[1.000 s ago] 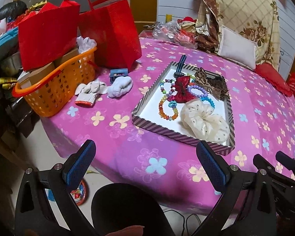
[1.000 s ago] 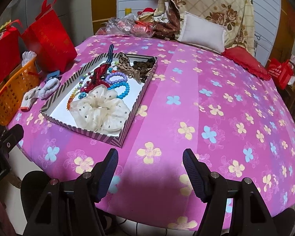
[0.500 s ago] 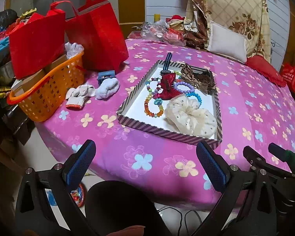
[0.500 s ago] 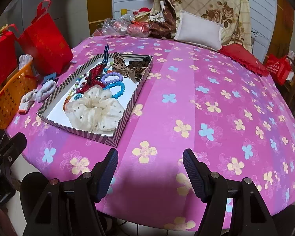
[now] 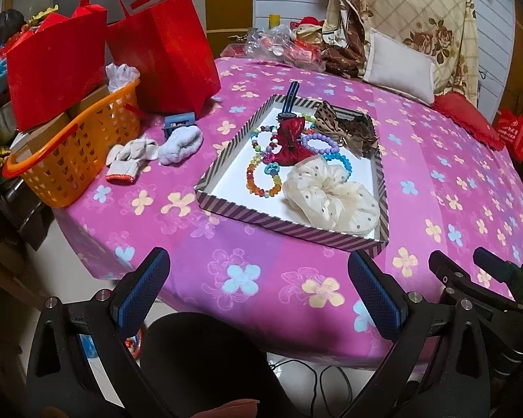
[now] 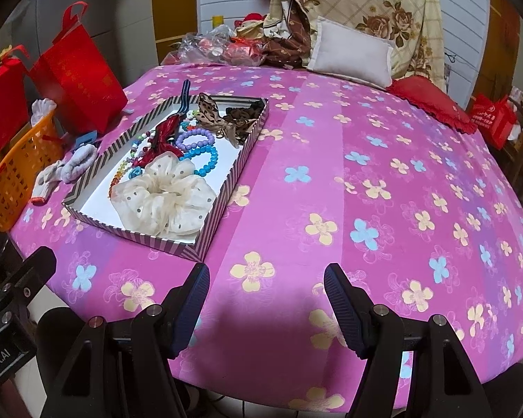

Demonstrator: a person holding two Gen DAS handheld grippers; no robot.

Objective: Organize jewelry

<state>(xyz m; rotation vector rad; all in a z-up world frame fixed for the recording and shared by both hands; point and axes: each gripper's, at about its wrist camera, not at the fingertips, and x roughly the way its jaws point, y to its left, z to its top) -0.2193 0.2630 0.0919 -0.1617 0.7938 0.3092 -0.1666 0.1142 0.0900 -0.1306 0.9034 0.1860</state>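
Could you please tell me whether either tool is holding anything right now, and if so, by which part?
Nothing is held: the left tool and right tool both stand open and empty, short of the striped tray.

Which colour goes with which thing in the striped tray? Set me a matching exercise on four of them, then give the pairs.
Things:
1. scrunchie
2. shiny bow
3. spotted bow
4. bead bracelet beside the scrunchie

Colours:
A. brown
B. turquoise
C. cream with dark dots
D. red

Pairs: 1-C, 2-D, 3-A, 4-B
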